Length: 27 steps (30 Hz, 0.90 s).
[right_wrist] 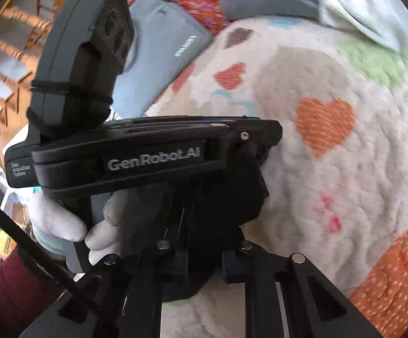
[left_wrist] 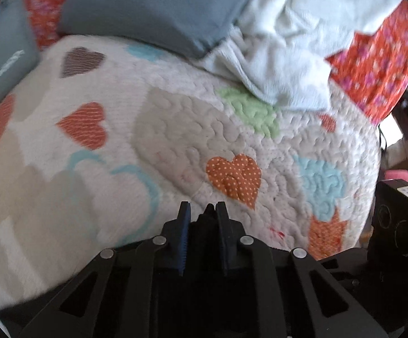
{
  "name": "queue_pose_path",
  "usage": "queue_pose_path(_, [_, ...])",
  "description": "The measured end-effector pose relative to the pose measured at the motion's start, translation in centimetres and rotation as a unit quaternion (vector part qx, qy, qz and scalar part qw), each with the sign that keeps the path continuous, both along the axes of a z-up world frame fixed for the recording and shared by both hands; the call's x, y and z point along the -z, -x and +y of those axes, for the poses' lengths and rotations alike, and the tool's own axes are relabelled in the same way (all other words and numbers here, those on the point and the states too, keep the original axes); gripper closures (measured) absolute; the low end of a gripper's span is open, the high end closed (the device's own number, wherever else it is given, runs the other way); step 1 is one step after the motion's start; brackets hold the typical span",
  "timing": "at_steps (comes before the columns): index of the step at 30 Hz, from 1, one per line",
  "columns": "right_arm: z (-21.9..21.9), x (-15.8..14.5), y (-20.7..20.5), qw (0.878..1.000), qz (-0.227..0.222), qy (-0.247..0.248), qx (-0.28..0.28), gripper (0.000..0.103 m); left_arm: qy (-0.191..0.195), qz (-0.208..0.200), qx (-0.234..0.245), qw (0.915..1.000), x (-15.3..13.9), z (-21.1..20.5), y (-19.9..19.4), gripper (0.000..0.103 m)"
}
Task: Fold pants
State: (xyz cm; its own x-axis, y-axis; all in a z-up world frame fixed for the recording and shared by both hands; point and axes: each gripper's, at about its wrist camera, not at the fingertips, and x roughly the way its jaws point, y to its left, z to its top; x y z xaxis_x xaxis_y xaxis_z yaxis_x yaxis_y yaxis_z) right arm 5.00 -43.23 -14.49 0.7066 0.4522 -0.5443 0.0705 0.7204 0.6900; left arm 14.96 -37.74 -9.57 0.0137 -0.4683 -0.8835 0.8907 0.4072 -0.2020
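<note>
- The left gripper (left_wrist: 202, 211) was clenched on a small peak of black cloth, the pants (left_wrist: 209, 213), at 6 o'clock in its own view.
- In the right wrist view the left gripper (right_wrist: 274, 138) lay sideways across the centre. A white-gloved hand (right_wrist: 63, 219) held it at 8 o'clock.
- There the pants (right_wrist: 232, 194) hung bunched from the left gripper's tip, down toward 6 o'clock.
- The right gripper (right_wrist: 204, 256) sat at 6 o'clock with its blue pads (right_wrist: 181, 256) either side of the black cloth. The tips were buried, so I cannot tell whether it was clamped.
- A white quilt (left_wrist: 175, 129) with coloured hearts lay beneath everything.
- In the left view, a grey pillow (left_wrist: 153, 8) rested at 12 o'clock, a white blanket (left_wrist: 288, 42) at 1 o'clock and a red floral cloth (left_wrist: 378, 64) at 2 o'clock.
</note>
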Motion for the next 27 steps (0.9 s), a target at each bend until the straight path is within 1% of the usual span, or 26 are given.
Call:
queue_pose_path(3, [2.2,-2.0,-0.5,0.999,-0.014,0.015,-0.029,0.087,0.036,0.003,-0.036,0.9987,-2.4,3.3,-0.6,0.086])
queue_pose_path(4, [3.4,-2.7,-0.8,0.999,-0.020,0.022,-0.045,0.087,0.053,0.006,-0.057,0.9970,-3.2,5.2,-0.9,0.087])
queue_pose_path(5, [4.2,-3.1,-1.0,0.998,-0.023,0.027,-0.055,0.087,0.065,0.011,-0.072,0.9952,-3.8,6.0,-1.1,0.087])
queue_pose_path(7, [7.0,-4.2,-1.8,0.994,-0.029,0.043,-0.091,0.087,0.094,0.027,-0.113,0.9888,-4.5,9.0,-1.9,0.087])
queue_pose_path(9, [9.7,-4.6,-2.3,0.990,-0.031,0.063,-0.125,0.087,0.118,0.039,-0.163,0.9788,-4.5,13.0,-2.6,0.087])
queue_pose_path(10, [11.3,-4.6,-2.7,0.987,-0.030,0.075,-0.142,0.087,0.131,0.050,-0.199,0.9700,-4.2,15.6,-3.1,0.087])
queue_pose_path(12, [14.5,-4.1,-3.3,0.978,-0.021,0.096,-0.184,0.086,0.139,0.069,-0.250,0.9556,-3.1,19.3,-3.8,0.085])
queue_pose_path(13, [15.8,-3.6,-3.5,0.974,-0.016,0.106,-0.200,0.083,0.142,0.085,-0.282,0.9452,-2.3,21.8,-4.3,0.084])
queue_pose_path(14, [17.4,-2.9,-4.0,0.968,-0.005,0.119,-0.219,0.082,0.146,0.098,-0.298,0.9382,-1.8,23.4,-4.4,0.084])
queue_pose_path(15, [18.4,-2.3,-4.1,0.965,0.003,0.126,-0.232,0.074,0.155,0.116,-0.320,0.9275,-1.3,25.6,-4.7,0.082])
queue_pose_path(16, [19.7,-1.5,-4.4,0.959,0.015,0.131,-0.249,0.059,0.163,0.124,-0.334,0.9199,-1.2,27.1,-4.7,0.082])
queue_pose_path(17, [20.3,-1.0,-4.4,0.958,0.022,0.128,-0.257,0.052,0.176,0.128,-0.349,0.9113,-1.2,28.8,-4.6,0.078])
queue_pose_path(18, [20.6,-0.6,-4.7,0.957,0.025,0.120,-0.261,0.043,0.189,0.129,-0.362,0.9035,-1.5,30.5,-4.5,0.073])
queue_pose_path(19, [20.9,-0.7,-4.6,0.958,0.026,0.105,-0.264,0.039,0.204,0.128,-0.378,0.8937,-1.8,32.4,-4.2,0.070])
queue_pose_path(20, [20.9,-0.8,-4.7,0.959,0.025,0.091,-0.266,0.038,0.215,0.127,-0.392,0.8854,-2.0,33.8,-3.9,0.065])
queue_pose_path(22, [20.8,-1.3,-4.5,0.961,0.026,0.072,-0.265,0.034,0.233,0.123,-0.419,0.8687,-2.4,36.6,-3.2,0.063])
queue_pose_path(23, [20.8,-1.7,-4.3,0.961,0.025,0.068,-0.266,0.034,0.236,0.121,-0.430,0.8631,-2.4,37.5,-2.9,0.063])
queue_pose_path(25, [20.6,-3.1,-3.9,0.961,0.015,0.062,-0.270,0.034,0.239,0.119,-0.445,0.8549,-2.4,38.9,-2.1,0.063])
queue_pose_path(27, [20.3,-5.2,-3.1,0.963,0.000,0.055,-0.265,0.034,0.241,0.117,-0.456,0.8485,-2.4,40.1,-1.2,0.063])
